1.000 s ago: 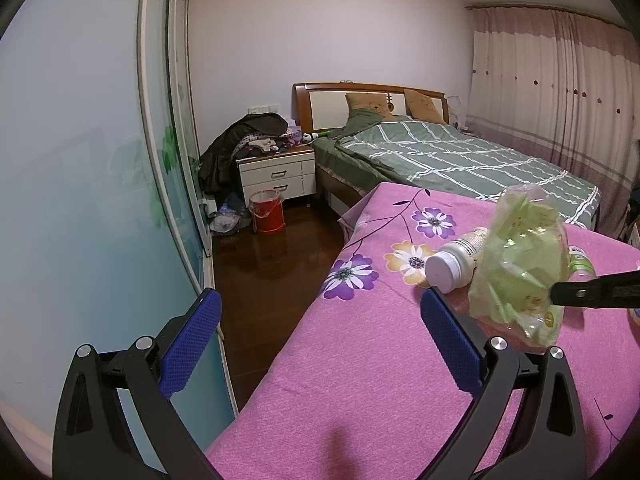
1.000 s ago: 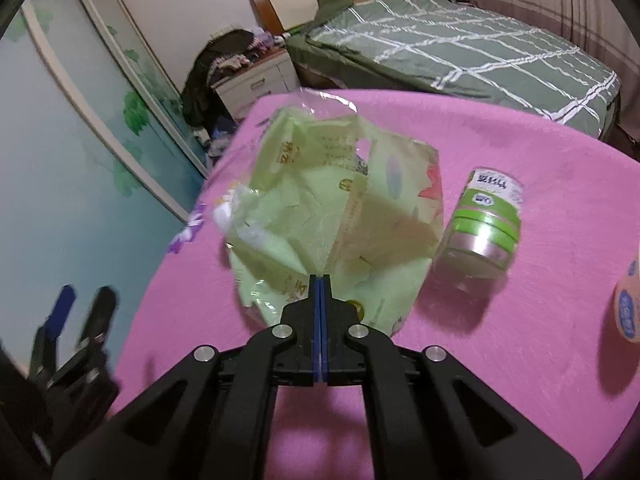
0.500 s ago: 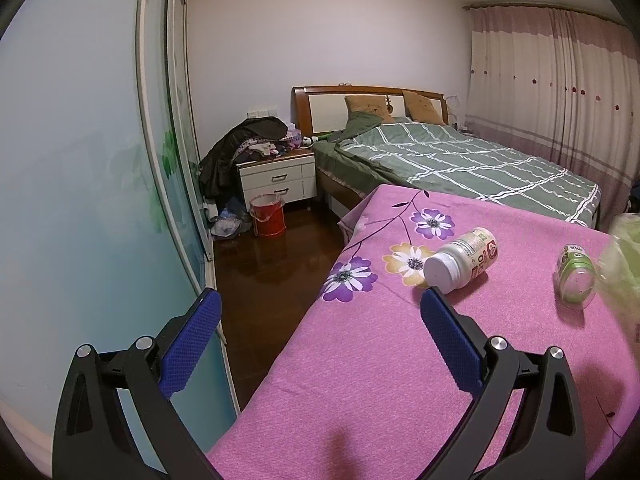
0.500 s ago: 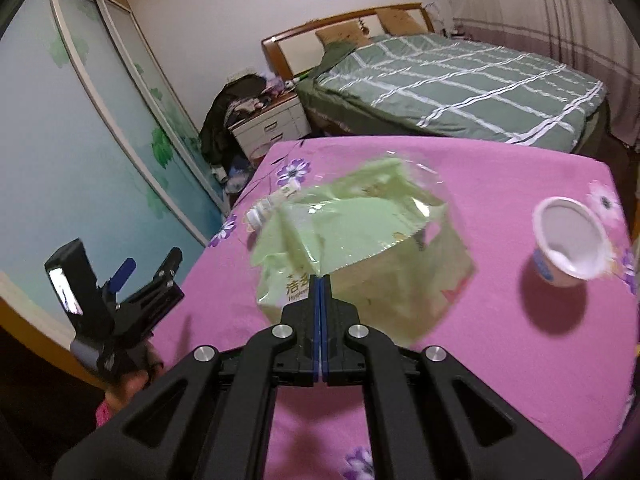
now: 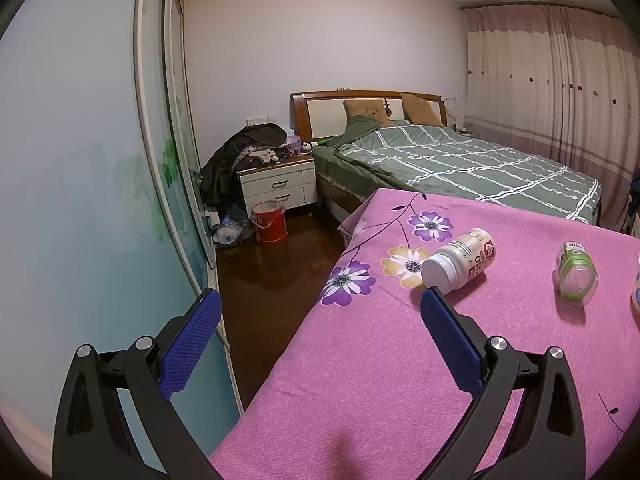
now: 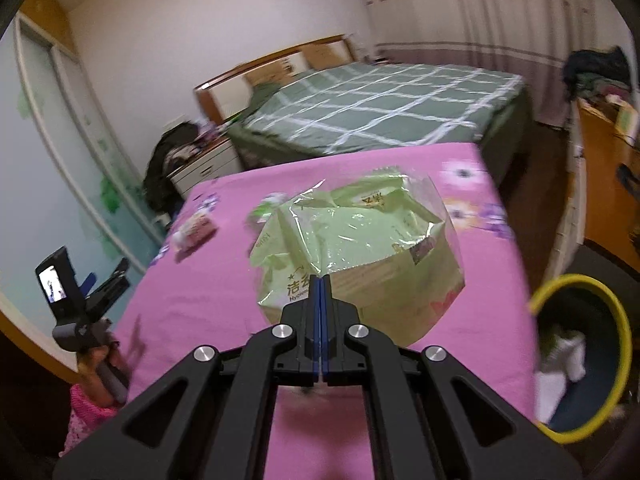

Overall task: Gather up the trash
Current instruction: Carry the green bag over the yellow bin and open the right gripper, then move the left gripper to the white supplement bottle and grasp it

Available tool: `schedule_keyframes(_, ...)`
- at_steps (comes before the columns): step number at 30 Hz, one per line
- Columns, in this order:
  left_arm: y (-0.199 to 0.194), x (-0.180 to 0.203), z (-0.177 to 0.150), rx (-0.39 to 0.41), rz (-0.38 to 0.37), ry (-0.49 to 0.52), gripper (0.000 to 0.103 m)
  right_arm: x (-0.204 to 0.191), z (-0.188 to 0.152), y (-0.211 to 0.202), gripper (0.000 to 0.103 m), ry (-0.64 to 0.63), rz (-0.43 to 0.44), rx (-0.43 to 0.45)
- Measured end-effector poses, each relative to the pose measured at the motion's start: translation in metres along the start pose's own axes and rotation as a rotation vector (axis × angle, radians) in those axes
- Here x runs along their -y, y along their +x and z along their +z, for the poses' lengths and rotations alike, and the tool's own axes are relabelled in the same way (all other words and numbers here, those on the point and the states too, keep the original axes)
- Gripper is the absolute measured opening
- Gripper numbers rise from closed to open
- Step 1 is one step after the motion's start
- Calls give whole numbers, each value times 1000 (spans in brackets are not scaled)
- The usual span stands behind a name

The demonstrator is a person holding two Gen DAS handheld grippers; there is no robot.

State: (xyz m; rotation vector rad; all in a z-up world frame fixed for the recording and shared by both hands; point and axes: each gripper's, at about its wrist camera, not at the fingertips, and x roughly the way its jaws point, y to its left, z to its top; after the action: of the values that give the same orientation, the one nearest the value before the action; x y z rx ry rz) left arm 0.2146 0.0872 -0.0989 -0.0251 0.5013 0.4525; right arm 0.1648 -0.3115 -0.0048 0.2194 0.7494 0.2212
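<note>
My right gripper [image 6: 321, 280] is shut on a crumpled light-green plastic wrapper [image 6: 356, 248] and holds it above the pink flowered cloth [image 6: 208, 296]. A yellow-rimmed bin [image 6: 580, 364] with white trash inside stands at the lower right, beside the table. My left gripper [image 5: 320, 320] is open and empty at the table's left edge. Ahead of it a white pill bottle [image 5: 460, 260] lies on its side, and a green-labelled clear jar [image 5: 576, 276] lies further right. The left gripper also shows in the right wrist view [image 6: 104, 284].
A green checked bed [image 5: 460, 164] stands behind the table. A white nightstand [image 5: 276, 188] piled with clothes and a red bucket [image 5: 270, 222] stand by the sliding wardrobe [image 5: 120, 200]. A wooden desk [image 6: 604, 168] is at the right. Dark floor lies left of the table.
My right gripper has carried the green wrapper rightward, away from the bottles and out of the left wrist view. The yellow-rimmed bin has come into sight. The left gripper has stayed still.
</note>
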Motion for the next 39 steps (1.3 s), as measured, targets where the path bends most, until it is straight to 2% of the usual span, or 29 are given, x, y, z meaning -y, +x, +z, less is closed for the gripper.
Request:
schedule_keyframes(10, -4, 2, 1, 18, 8, 19, 98, 105, -26, -51, 0, 164, -224, 56)
schedule_keyframes(19, -5, 2, 2, 16, 10, 19, 98, 193, -52, -49, 1, 311, -396, -11)
schedule_keyframes(20, -5, 2, 2, 16, 10, 20, 98, 198, -52, -45, 3, 321, -405, -23)
schedule_keyframes(22, -5, 2, 2, 16, 10, 20, 98, 214, -57, -40, 16, 361, -426, -44)
schedule_keyframes(23, -5, 1, 2, 15, 10, 20, 98, 220, -60, -39, 18, 370, -432, -49)
schedule_keyframes(27, -4, 3, 1, 14, 10, 22, 98, 224, -65, -34, 19, 386, -434, -46)
schedule_keyframes(31, -3, 4, 1, 13, 10, 24, 98, 209, -55, -27, 20, 367, -407, -17)
schedule_keyframes(34, -3, 5, 1, 8, 6, 32, 98, 185, -41, -13, 24, 321, -362, -2)
schedule_keyframes(39, 2, 15, 0, -27, -43, 74, 98, 143, -13, 28, 25, 245, -252, -6)
